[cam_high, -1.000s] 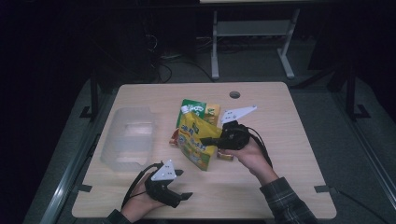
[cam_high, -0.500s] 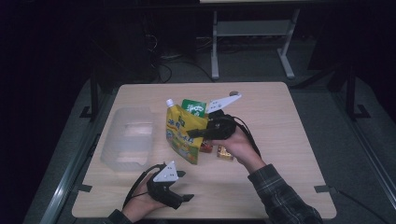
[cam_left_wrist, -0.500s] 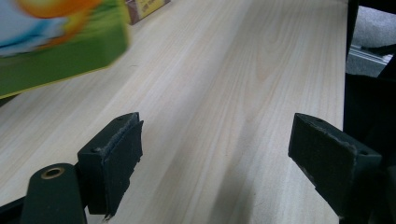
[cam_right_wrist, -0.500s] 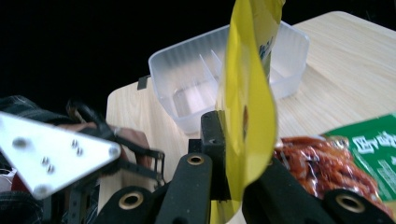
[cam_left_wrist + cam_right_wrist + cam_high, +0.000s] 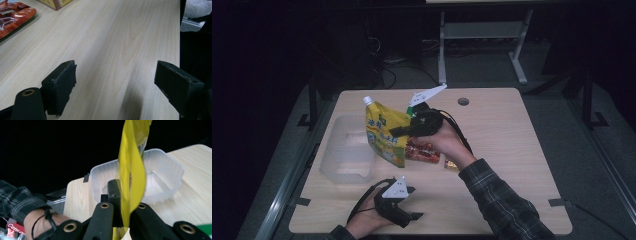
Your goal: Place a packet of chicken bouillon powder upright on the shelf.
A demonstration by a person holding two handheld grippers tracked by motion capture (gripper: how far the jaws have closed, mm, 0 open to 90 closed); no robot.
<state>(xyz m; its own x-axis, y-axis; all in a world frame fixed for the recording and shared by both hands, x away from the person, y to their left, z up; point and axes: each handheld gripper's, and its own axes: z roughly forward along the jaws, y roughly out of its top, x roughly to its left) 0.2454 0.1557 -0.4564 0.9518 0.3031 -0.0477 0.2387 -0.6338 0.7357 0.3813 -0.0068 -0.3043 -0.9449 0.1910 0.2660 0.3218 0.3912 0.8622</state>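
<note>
Two tongs work over the wooden counter (image 5: 512, 150); nearest the person, the left tongs (image 5: 412, 202) rest low at the front edge, jaws spread wide with bare wood between them and nothing held; beyond them, the right tongs (image 5: 396, 131) are clamped tight on a yellow pouch (image 5: 384, 135), which hangs clear of the counter, its white cap up and tilted left; in the right gripper view the pouch (image 5: 131, 175) stands edge-on between the pinched jaws; under the right hand lies a red snack packet (image 5: 422, 151), with a small yellow box (image 5: 451, 164) just beside it; left of the pouch sits a clear plastic tub (image 5: 343, 150); farthest off, a round hole (image 5: 463, 101) near the back edge.
</note>
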